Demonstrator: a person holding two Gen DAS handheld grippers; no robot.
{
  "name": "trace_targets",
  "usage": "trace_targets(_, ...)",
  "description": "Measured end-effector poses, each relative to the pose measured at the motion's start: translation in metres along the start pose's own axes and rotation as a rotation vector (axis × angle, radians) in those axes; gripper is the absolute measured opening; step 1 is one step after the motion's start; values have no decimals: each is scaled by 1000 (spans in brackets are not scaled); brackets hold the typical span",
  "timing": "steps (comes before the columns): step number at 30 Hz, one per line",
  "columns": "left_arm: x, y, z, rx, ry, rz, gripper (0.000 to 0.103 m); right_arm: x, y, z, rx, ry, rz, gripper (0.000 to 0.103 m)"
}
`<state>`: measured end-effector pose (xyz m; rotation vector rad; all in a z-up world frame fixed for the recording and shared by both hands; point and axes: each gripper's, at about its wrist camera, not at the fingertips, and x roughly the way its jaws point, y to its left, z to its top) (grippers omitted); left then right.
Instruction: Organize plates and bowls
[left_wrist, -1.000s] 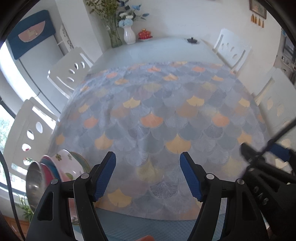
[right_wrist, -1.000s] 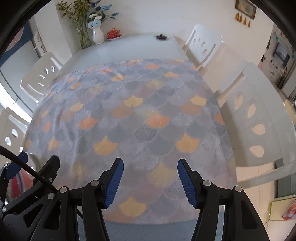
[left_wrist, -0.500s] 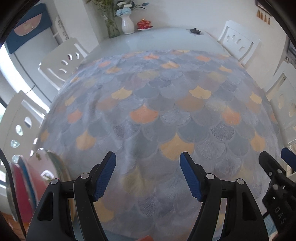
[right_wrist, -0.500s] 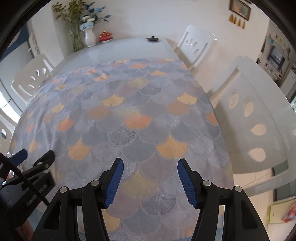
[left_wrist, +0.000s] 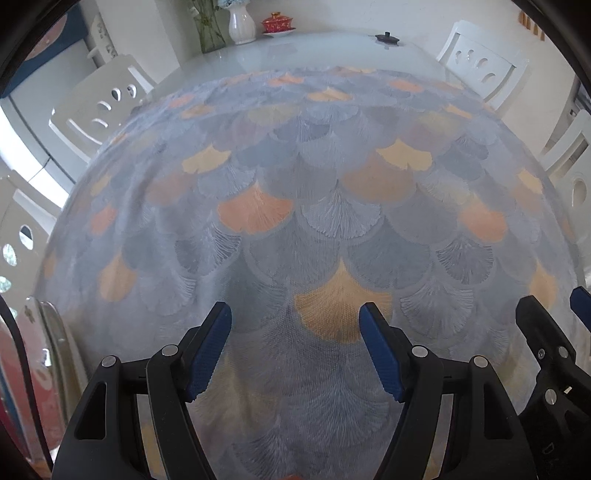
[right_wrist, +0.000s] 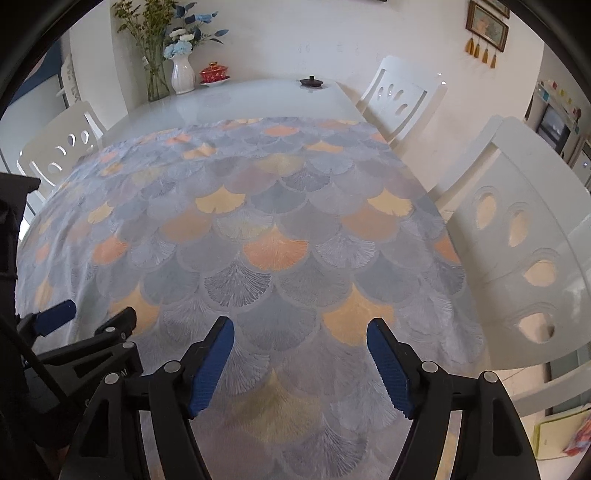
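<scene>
Over the patterned tablecloth (left_wrist: 314, 229) you hold both grippers side by side, each with its jaws spread wide and nothing between them. Your left gripper (left_wrist: 295, 347) hangs above a yellow fan shape in the cloth; your right gripper (right_wrist: 300, 360) hangs over the same cloth nearer the table's right edge, close to a white chair (right_wrist: 517, 258). Each tool shows at the edge of the other's camera. At the far left edge of the left wrist view you can see the stacked plates and bowls (left_wrist: 44, 354), blurred, with a metal rim and red and blue edges showing; they sit at the cloth's near left corner, just beside your left gripper but not touching it. On the bare tabletop at the far end stand a white vase (right_wrist: 183, 75), a red lidded cup (right_wrist: 213, 73) and a small dark lid (right_wrist: 311, 82).
</scene>
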<state>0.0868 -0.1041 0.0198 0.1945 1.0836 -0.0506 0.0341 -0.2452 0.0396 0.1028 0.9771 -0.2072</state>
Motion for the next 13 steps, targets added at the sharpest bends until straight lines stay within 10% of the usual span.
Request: trace_targets(13, 8, 8, -6, -32, -87, -55, 79, 31, 6, -22, -5, 10, 22, 81)
